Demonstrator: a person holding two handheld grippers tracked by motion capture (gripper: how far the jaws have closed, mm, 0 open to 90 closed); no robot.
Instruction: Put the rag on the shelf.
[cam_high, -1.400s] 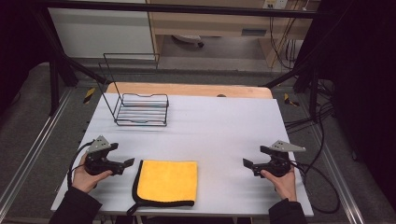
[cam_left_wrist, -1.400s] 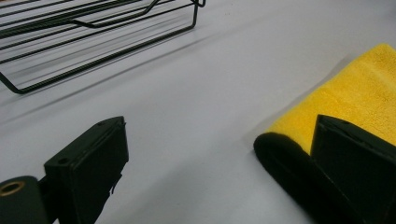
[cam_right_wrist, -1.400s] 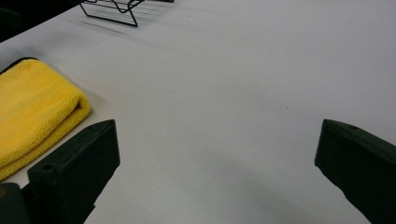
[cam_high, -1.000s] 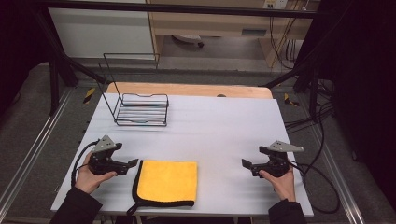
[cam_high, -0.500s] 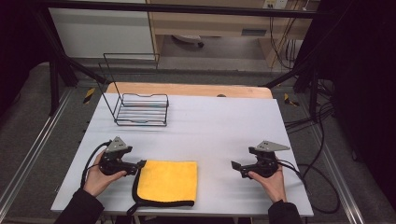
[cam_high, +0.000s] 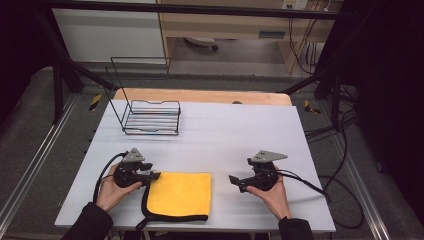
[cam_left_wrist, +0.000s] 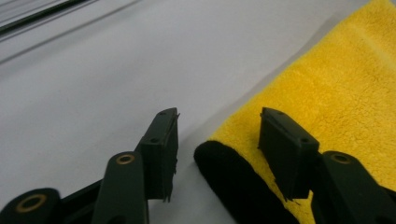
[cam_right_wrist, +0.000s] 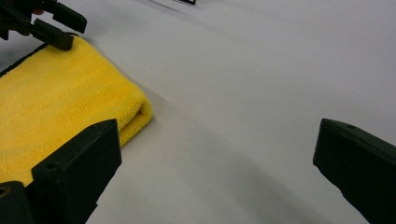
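At the near left of the counter (cam_high: 300, 130) the left gripper (cam_left_wrist: 217, 154) straddles the black-trimmed corner of the folded yellow microfibre cloth (cam_high: 179, 195), its fingers (cam_left_wrist: 161, 149) having just been closing yet not pinching the trim lying between them. The cloth lies flat by the near edge, its fold facing right, far nearer the left hand. Rightward, the right gripper (cam_high: 235, 180), fingers wide apart, points at that fold from well apart; the wire rack (cam_high: 150, 120) at the far left corner holds nothing.
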